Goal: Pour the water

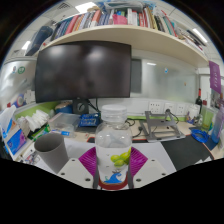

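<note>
The pouring has not begun, as far as I can judge: the clear plastic water bottle with a white cap (115, 147) stands upright between the purple pads of the hand-held gripper (114, 162), cap on, and the pads appear to press its sides, so the grasp looks made. Left to do: bring it to the grey cylindrical cup (50, 151), which sits on the counter (185, 152) to the left of the bottle and near it, then tilt. The bottle is see-through, with a green and yellow label and a reddish band low down; its water level I cannot make out. Behind the bottle stands a dark computer monitor (83, 71).
</note>
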Demonstrator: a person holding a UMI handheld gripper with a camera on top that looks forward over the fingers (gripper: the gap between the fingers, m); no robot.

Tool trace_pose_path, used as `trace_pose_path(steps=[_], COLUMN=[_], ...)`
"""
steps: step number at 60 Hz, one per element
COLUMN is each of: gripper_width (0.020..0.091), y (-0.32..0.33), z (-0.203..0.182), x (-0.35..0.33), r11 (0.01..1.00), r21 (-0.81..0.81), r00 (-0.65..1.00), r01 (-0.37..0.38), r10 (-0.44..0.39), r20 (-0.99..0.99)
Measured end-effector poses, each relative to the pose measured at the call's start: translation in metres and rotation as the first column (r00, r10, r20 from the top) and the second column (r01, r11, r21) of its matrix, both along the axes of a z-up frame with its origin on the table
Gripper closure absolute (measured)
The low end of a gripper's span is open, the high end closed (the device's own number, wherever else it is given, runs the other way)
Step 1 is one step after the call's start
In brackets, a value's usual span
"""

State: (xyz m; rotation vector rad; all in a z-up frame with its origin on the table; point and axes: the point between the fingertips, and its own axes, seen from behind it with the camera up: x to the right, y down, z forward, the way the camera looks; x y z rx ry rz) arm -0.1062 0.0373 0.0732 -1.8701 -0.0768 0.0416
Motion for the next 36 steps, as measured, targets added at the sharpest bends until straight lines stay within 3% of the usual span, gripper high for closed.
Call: trace_pose_path(steps=[6,16,23,36], gripper_width=[0.0680,0.0563,0.0245,0.0249], y=[0.000,-0.004,-0.019,-0.080], z=[0.001,-0.002,-0.010,0.011], x=[0.000,0.000,0.004,0.020], r11=[1.000,0.999,0.997,0.986], r21=[0.010,-0.004,-0.066,-0.131], r00=[1.000,0.999,0.999,0.993], r01=[0.017,0.038,0.044,0.106], r10=[-0.017,-0.038,-0.043,-0.099], r20=[0.018,0.013,0.014,0.059])
